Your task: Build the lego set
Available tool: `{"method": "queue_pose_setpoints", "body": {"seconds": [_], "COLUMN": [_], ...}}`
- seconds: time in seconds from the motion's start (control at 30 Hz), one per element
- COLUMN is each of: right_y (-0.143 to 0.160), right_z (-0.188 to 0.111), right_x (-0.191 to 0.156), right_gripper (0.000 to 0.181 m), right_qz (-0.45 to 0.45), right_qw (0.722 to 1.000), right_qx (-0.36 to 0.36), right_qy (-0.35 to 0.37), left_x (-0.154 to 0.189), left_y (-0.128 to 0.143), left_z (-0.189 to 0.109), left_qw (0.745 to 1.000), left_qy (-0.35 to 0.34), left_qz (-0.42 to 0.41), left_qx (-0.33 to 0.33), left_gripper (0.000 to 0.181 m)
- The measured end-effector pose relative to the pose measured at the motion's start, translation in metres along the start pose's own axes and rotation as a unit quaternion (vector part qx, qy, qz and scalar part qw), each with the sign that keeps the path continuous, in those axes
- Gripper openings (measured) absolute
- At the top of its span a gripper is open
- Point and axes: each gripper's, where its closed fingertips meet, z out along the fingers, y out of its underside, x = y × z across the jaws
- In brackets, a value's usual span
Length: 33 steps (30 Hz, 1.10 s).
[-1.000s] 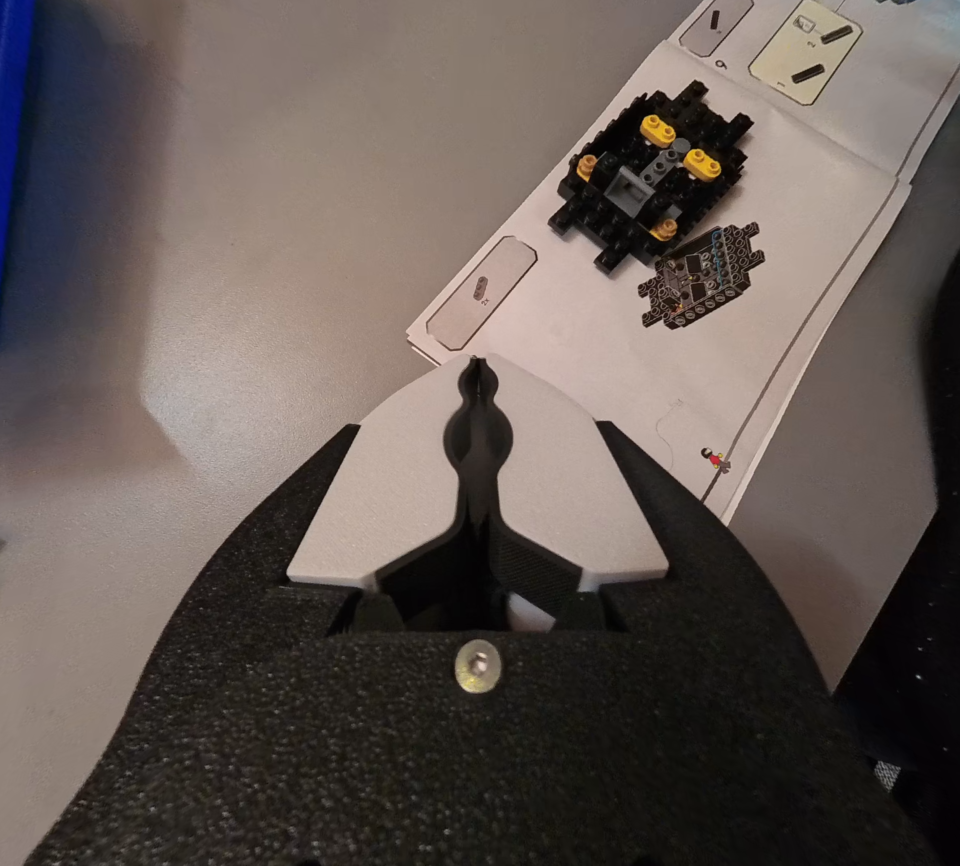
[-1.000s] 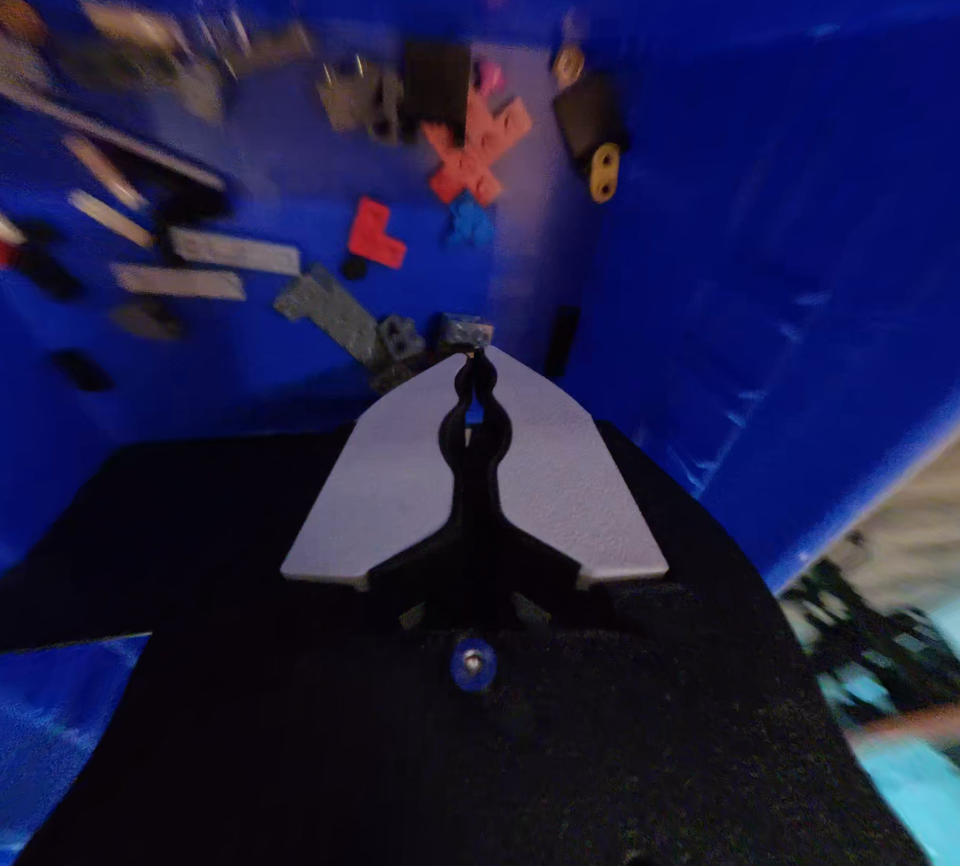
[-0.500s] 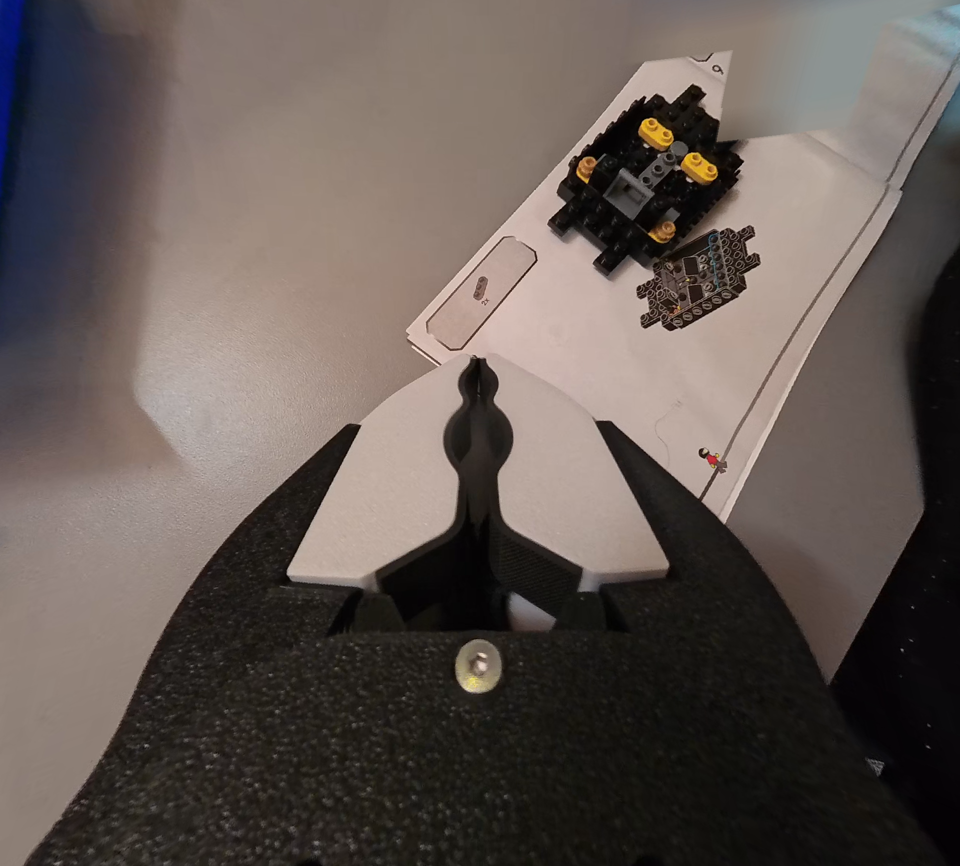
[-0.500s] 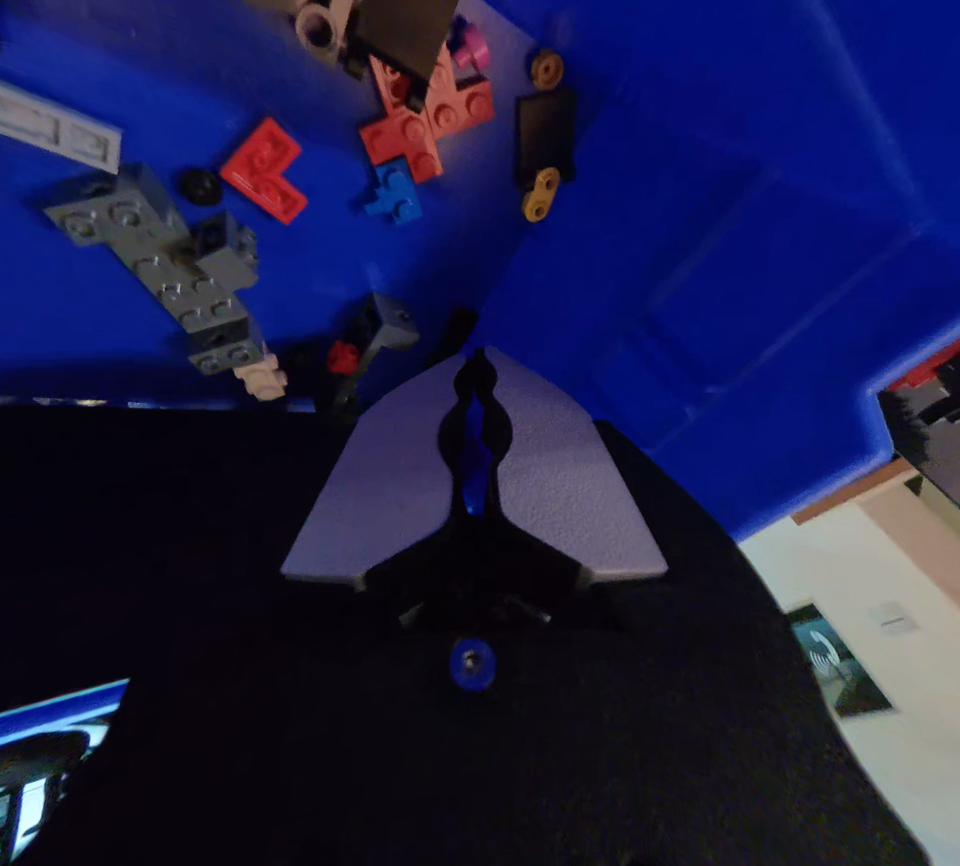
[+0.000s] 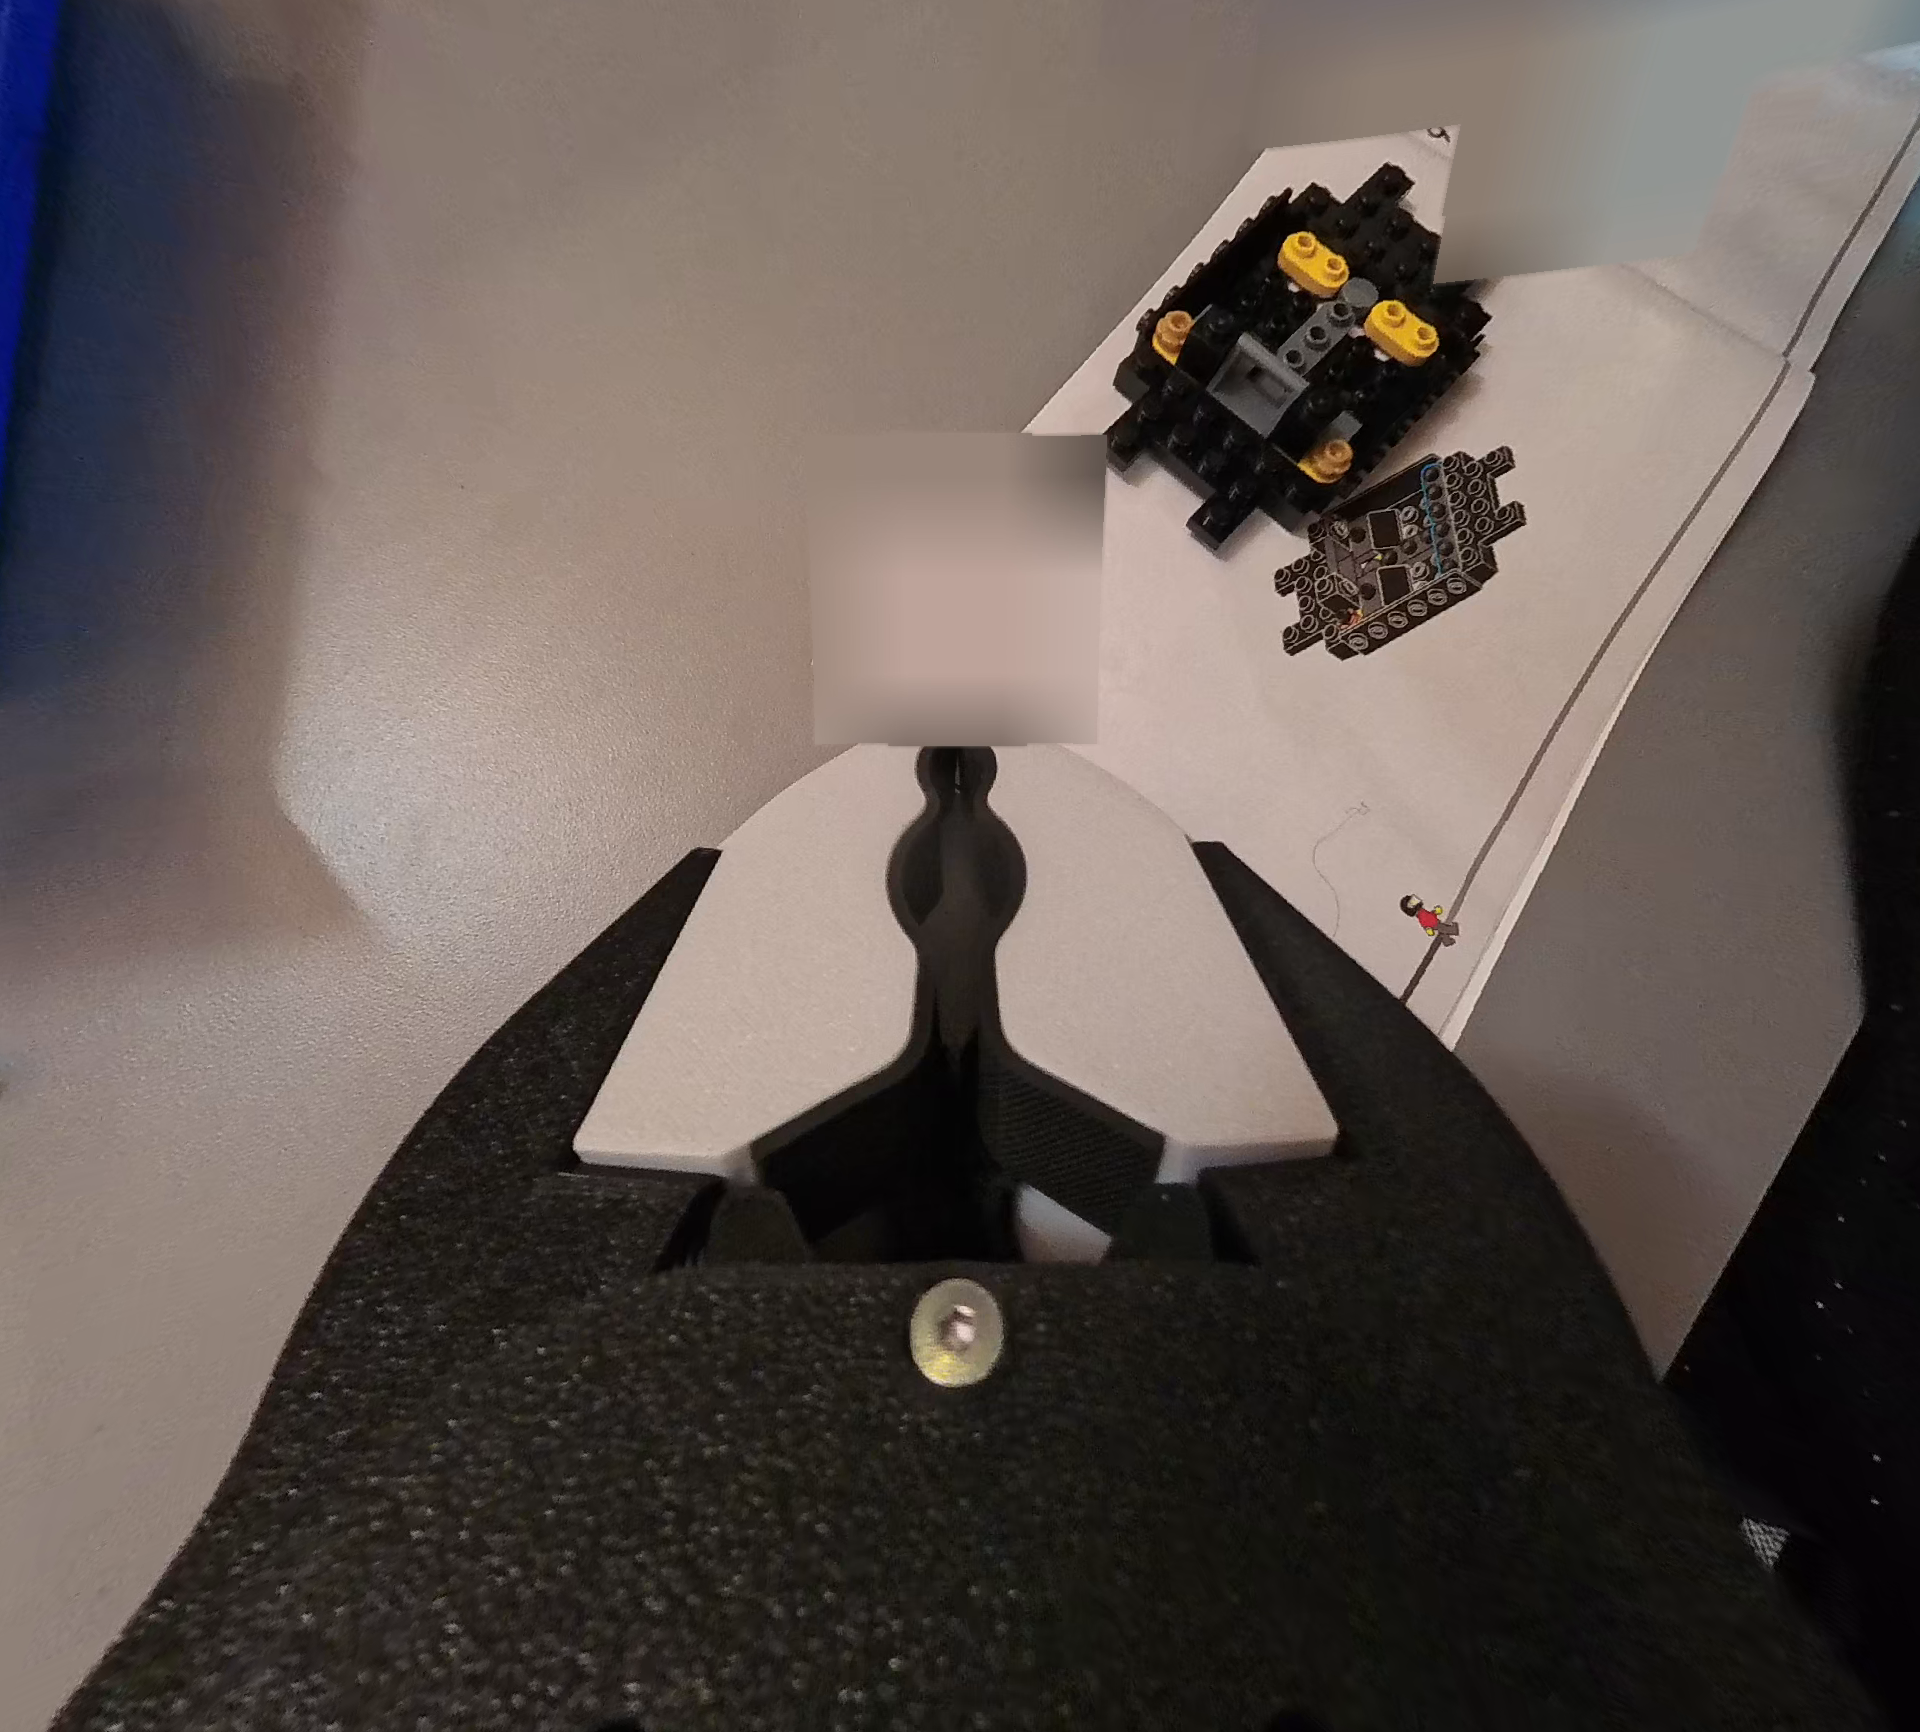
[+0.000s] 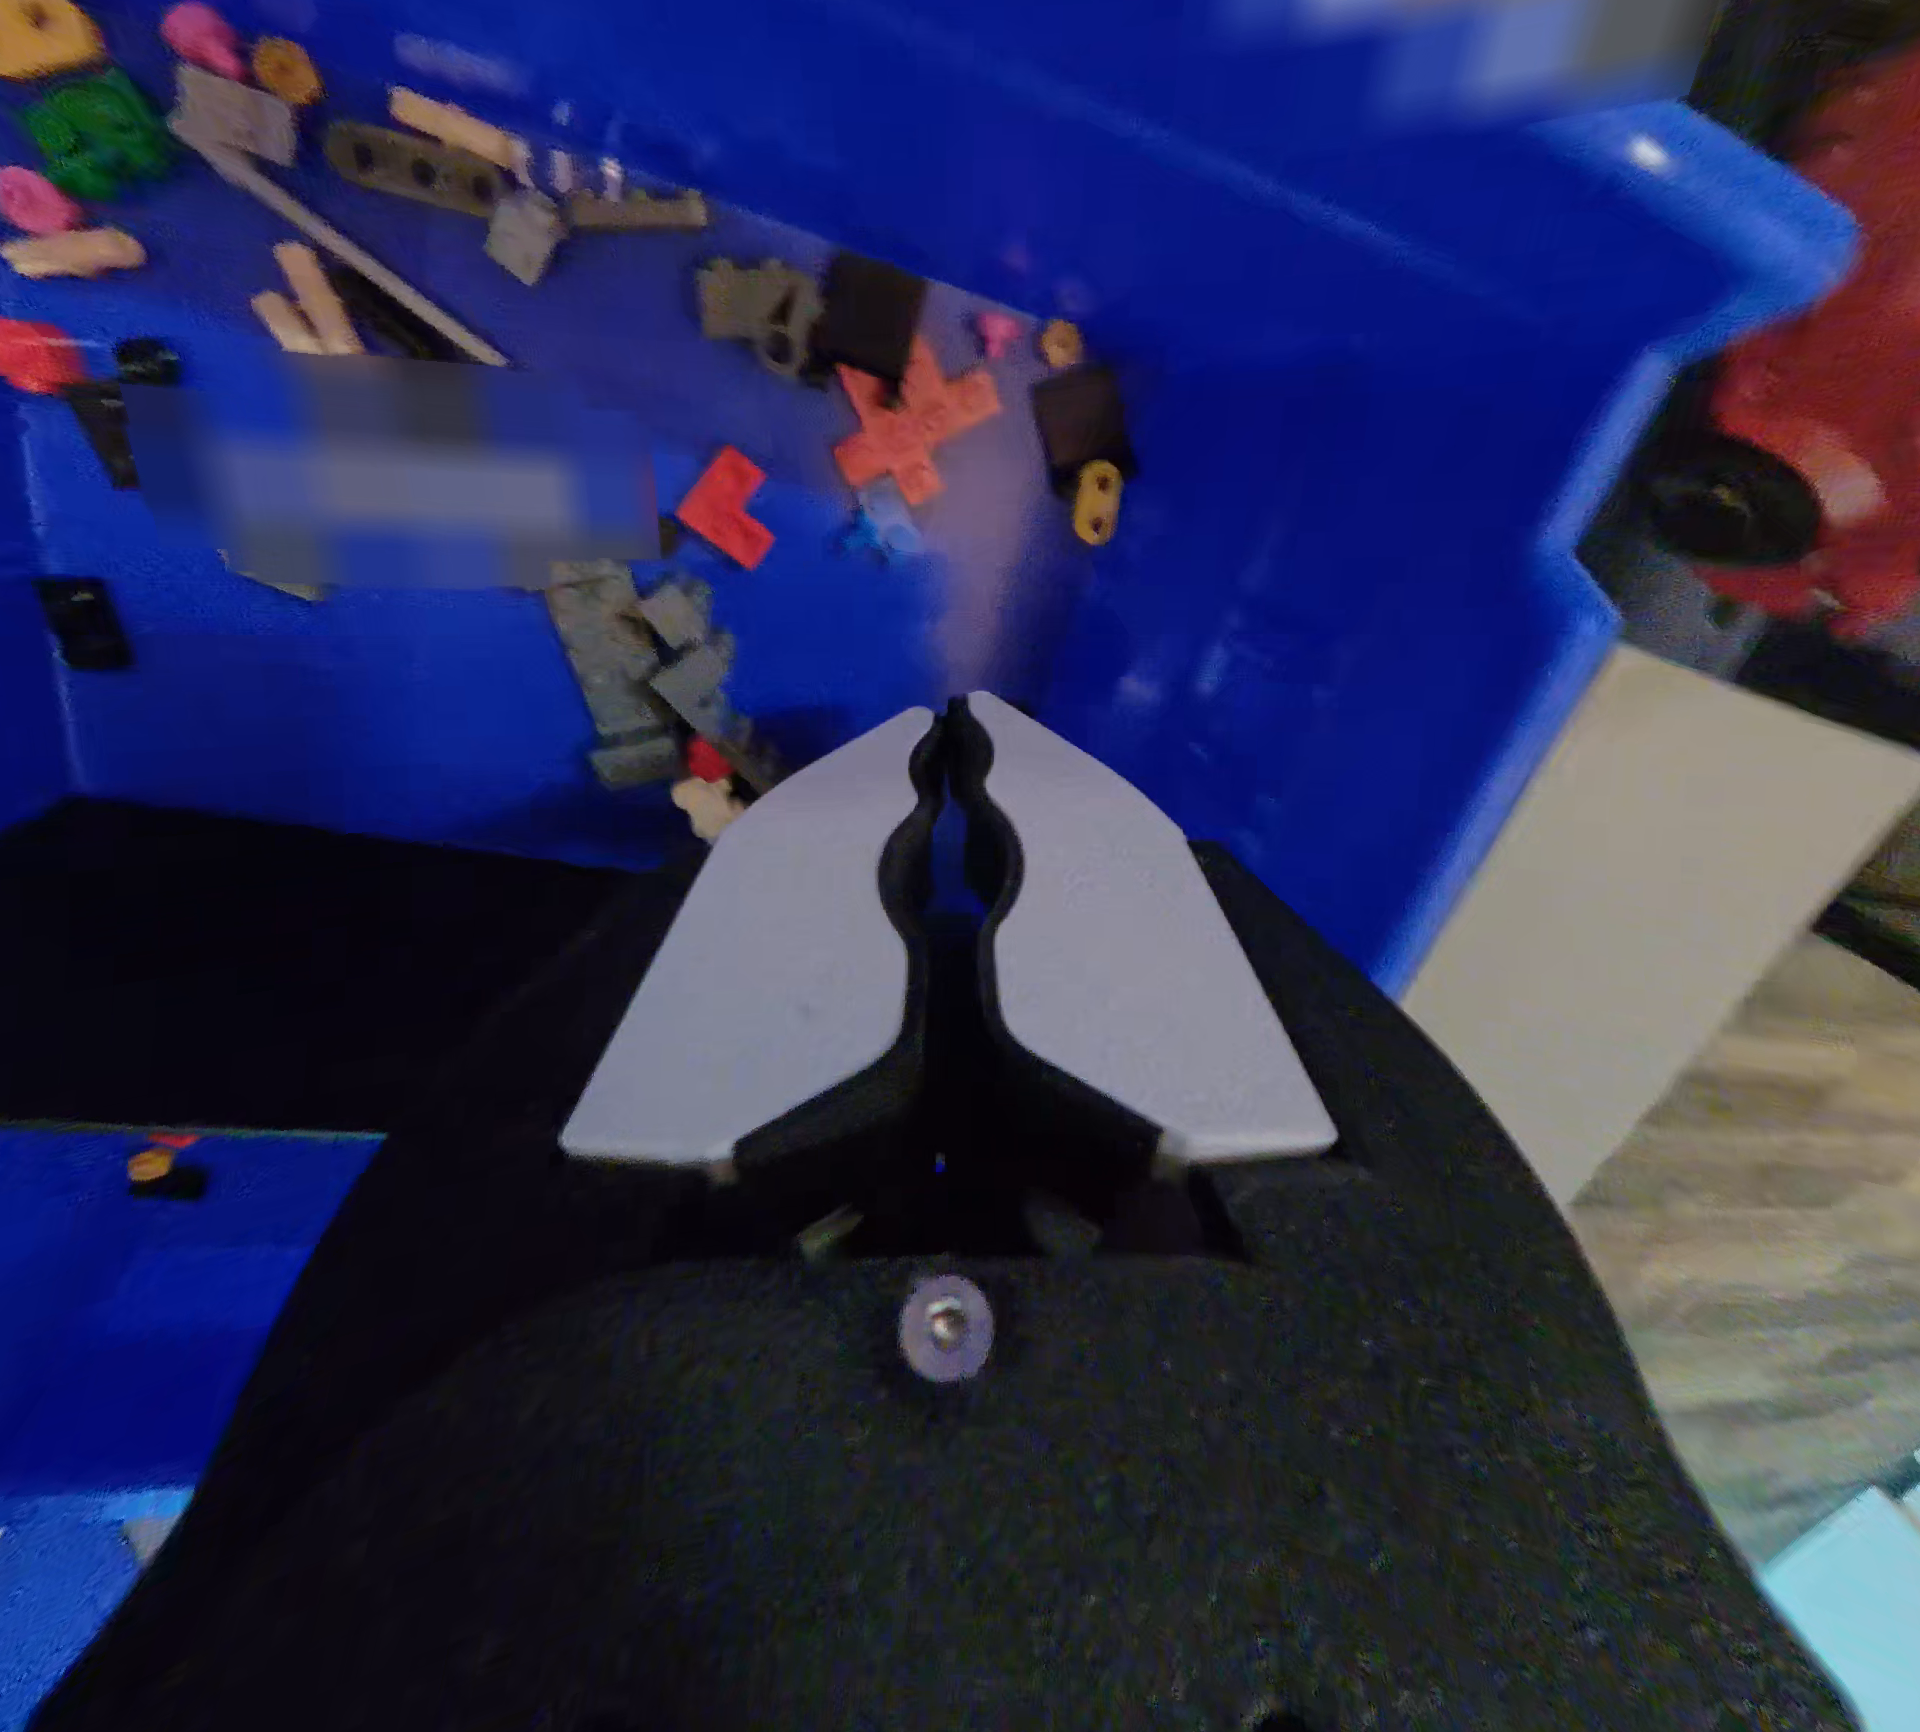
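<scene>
The left gripper (image 5: 954, 760) waits above the pale grey table (image 5: 540, 311), its two grey fingers (image 5: 790, 986) pressed together with nothing between them. Ahead and to its right, the half-built black lego model with yellow and grey pieces on top (image 5: 1299, 363) lies on the open white paper instruction booklet (image 5: 1226, 747), just beside a printed drawing of the same model.

The right gripper (image 6: 956, 714) points into the deep blue plastic bin (image 6: 1247, 248), where the loose lego pieces lie. Its fingers are closed at the tips; I cannot see any piece held there, but the view is blurred. Near the tips is a heap of grey lego bricks (image 6: 644, 674), with a small red piece (image 6: 707, 757) and a cream piece (image 6: 707, 804) close to it. Farther in the bin are a red L-shaped plate (image 6: 730, 506), a salmon cross-shaped plate (image 6: 914, 425), and a small yellow rounded plate (image 6: 1096, 493) touching a black tile (image 6: 1081, 415).

I judge the step in hand to be the picking of the next piece from the bin. To do it well, the fingers should open only a little, come down over one piece that lies apart from its neighbours, and take it by its two flat sides. The heap of grey bricks is risky, because two pieces may come up together. The model should be steadied by the left gripper before the new piece is pressed on.
</scene>
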Motion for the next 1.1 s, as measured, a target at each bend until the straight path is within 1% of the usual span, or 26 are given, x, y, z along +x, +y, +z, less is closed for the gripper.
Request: {"method": "queue_pose_setpoints", "body": {"seconds": [0.1, 0.13, 0.27, 0.37, 0.4, 0.5, 0.57, 0.6, 0.7, 0.73, 0.77, 0.83, 0.87, 0.93, 1.03, 1.1], "right_y": [0.022, 0.025, 0.022, 0.03, 0.03, 0.034, 0.035, 0.034, 0.024, 0.02, 0.015, 0.008, 0.009, 0.021, 0.027, 0.032], "right_z": [0.003, 0.006, 0.011, 0.024, 0.027, 0.029, 0.029, 0.03, 0.03, 0.026, 0.021, 0.007, 0.003, 0.004, 0.013, 0.017], "right_x": [0.012, 0.013, 0.019, 0.015, 0.016, 0.021, 0.021, 0.018, -0.004, -0.008, -0.005, 0.009, 0.016, 0.018, 0.019, 0.023], "right_gripper": [0.0, 0.0, 0.0, 0.0, 0.0, 0.001, 0.001, 0.001, 0.001, 0.001, 0.001, 0.0, 0.0, 0.0, 0.0, 0.0], "right_qz": [-0.002, -0.008, -0.063, -0.084, -0.085, -0.052, -0.041, -0.035, 0.006, 0.016, 0.028, 0.058, 0.064, 0.054, 0.037, 0.003], "right_qw": [0.997, 0.996, 0.988, 0.978, 0.976, 0.978, 0.98, 0.983, 0.993, 0.994, 0.996, 0.998, 0.998, 0.996, 0.994, 0.991], "right_qx": [-0.057, -0.069, -0.105, -0.17, -0.175, -0.174, -0.168, -0.161, -0.112, -0.093, -0.071, -0.028, -0.023, -0.06, -0.087, -0.117], "right_qy": [0.045, 0.054, 0.095, 0.093, 0.096, 0.106, 0.095, 0.078, -0.027, -0.046, -0.042, -0.008, 0.012, 0.032, 0.053, 0.067], "left_x": [0.0, 0.0, 0.0, 0.0, 0.0, 0.0, 0.0, 0.0, 0.0, 0.0, 0.0, 0.001, 0.001, 0.001, 0.001, 0.001], "left_y": [0.0, 0.0, 0.0, 0.0, 0.0, 0.0, 0.0, 0.0, 0.0, 0.0, 0.0, 0.0, 0.0, 0.0, 0.0, 0.0], "left_z": [0.0, 0.0, 0.0, 0.0, 0.0, 0.0, 0.0, 0.0, 0.0, 0.0, 0.0, 0.0, 0.0, 0.0, 0.0, 0.0], "left_qw": [1.0, 1.0, 1.0, 1.0, 1.0, 1.0, 1.0, 1.0, 1.0, 1.0, 1.0, 1.0, 1.0, 1.0, 1.0, 1.0], "left_qy": [0.004, 0.005, 0.003, -0.001, -0.001, 0.0, 0.002, 0.003, 0.0, -0.002, -0.004, -0.005, -0.004, -0.001, 0.002, 0.002], "left_qz": [-0.004, -0.006, -0.004, 0.001, 0.002, 0.0, -0.002, -0.003, 0.0, 0.002, 0.004, 0.007, 0.007, 0.003, -0.001, -0.001], "left_qx": [0.0, 0.0, 0.0, 0.0, 0.0, 0.0, 0.0, 0.0, 0.0, 0.0, 0.0, 0.0, 0.0, 0.0, 0.0, 0.0], "left_gripper": [0.0, 0.0, 0.0, 0.0, 0.0, 0.0, 0.0, 0.0, 0.0, 0.0, 0.0, 0.0, 0.0, 0.0, 0.0, 0.0]}}
